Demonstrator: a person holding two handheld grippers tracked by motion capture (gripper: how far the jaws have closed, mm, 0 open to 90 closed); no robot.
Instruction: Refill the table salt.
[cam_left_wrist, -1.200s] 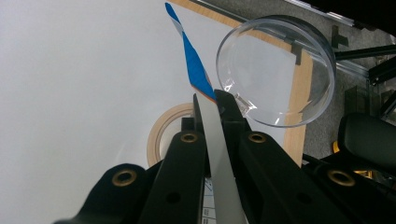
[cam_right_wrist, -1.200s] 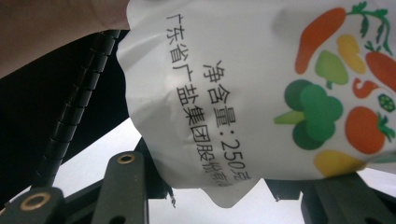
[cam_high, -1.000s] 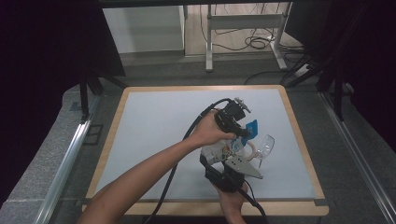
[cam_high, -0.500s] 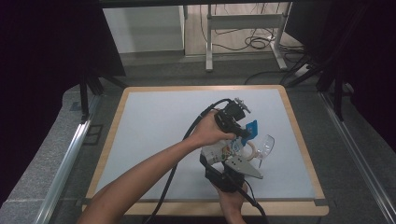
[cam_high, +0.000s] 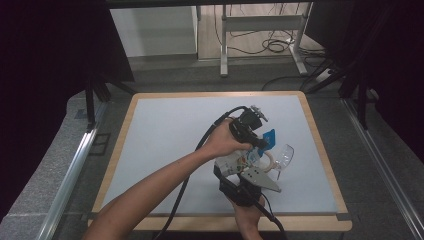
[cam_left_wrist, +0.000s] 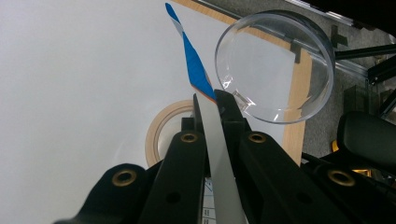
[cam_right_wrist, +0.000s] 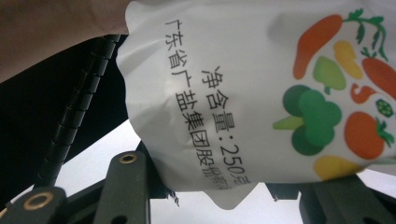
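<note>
A white bag (cam_high: 231, 163) printed with vegetables (cam_right_wrist: 322, 112) and black characters is held above the table between both grippers. My left gripper (cam_high: 259, 144) comes in from the left and is shut on the bag's flat blue-and-white top edge (cam_left_wrist: 196, 70), which sticks out past its jaws (cam_left_wrist: 210, 100). My right gripper (cam_high: 236, 173) rises from the near edge under its grey plate (cam_high: 260, 181). It is shut on the bag's lower part, with its jaws on either side of the bag (cam_right_wrist: 224, 186).
A clear glass (cam_high: 285, 153) stands just right of the bag, its round rim (cam_left_wrist: 275, 70) close past the left jaws. A roll of tape (cam_left_wrist: 161, 135) lies on the pale table top (cam_high: 165, 130), under the bag. The wooden rim (cam_high: 320, 145) runs at the right.
</note>
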